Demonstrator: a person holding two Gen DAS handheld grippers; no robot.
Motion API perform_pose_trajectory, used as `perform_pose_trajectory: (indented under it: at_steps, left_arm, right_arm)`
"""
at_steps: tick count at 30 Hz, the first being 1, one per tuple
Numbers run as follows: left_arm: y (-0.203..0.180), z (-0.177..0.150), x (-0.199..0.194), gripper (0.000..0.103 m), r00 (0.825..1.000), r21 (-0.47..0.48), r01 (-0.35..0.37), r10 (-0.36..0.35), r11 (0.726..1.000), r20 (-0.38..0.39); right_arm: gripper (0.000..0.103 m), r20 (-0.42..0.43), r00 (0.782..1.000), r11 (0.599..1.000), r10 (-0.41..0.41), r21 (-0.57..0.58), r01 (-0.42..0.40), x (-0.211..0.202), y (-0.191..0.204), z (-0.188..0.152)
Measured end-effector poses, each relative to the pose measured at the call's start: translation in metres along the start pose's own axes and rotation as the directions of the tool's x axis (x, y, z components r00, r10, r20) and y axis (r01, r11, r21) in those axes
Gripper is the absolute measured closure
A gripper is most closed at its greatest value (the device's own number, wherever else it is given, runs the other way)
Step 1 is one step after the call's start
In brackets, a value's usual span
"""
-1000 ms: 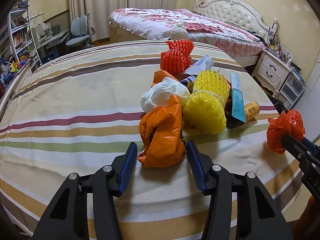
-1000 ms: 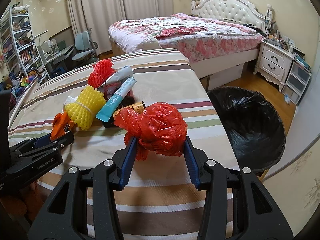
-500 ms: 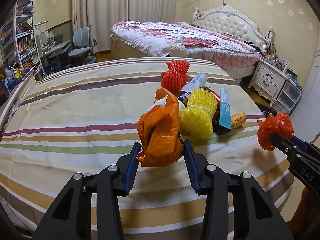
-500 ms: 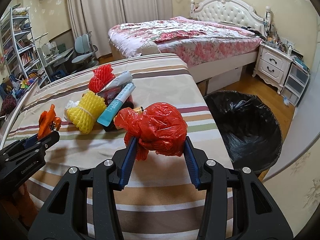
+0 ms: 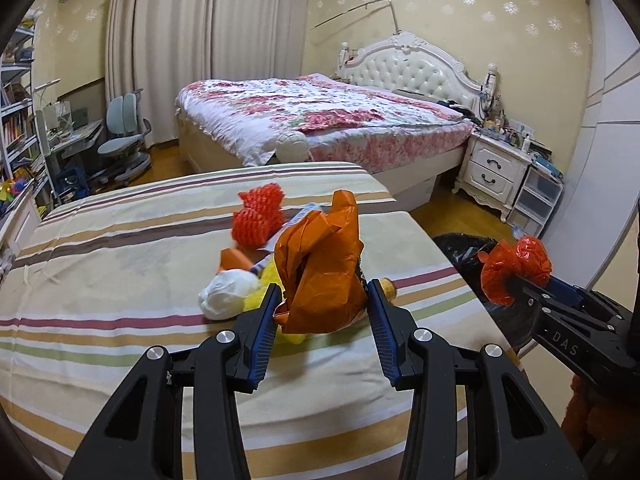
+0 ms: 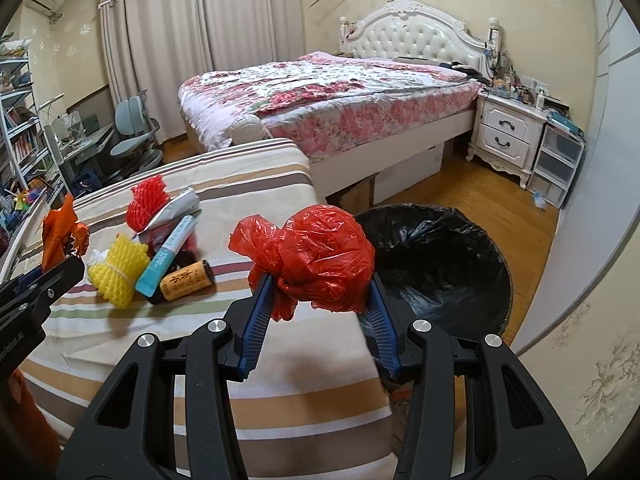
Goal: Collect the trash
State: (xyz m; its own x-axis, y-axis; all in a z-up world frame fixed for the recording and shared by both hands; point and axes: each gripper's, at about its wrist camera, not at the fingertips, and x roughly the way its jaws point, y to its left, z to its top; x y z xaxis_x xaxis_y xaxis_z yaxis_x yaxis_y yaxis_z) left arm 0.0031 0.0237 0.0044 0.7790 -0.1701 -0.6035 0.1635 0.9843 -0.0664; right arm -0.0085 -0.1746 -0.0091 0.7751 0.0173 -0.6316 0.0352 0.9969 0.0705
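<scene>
Two grippers carry trash clear of the striped table point(image 6: 280, 380): left gripper point(image 5: 322, 316) clamps an orange bag point(image 5: 320, 272), right gripper point(image 6: 318, 300) a red bag point(image 6: 320, 252) — raised, apparently, for the black-lined bin point(image 6: 448, 264) just beside.

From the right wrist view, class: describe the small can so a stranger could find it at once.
Find the striped table beside the black-lined bin. In its trash pile, the can lies on its side beside the yellow foam net: the only tan cylinder, printed with dark characters.
</scene>
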Motion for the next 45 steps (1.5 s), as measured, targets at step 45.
perform_pose_trajectory:
  at_steps: [45]
  left_arm:
    - [-0.14, 0.018, 0.129, 0.033, 0.987, 0.192, 0.107, -0.081, 0.976, -0.136]
  right_arm:
    - [0.044, -0.093, 0.983, 0.97, -0.159, 0.168, 0.173, 0.077, -0.128, 0.015]
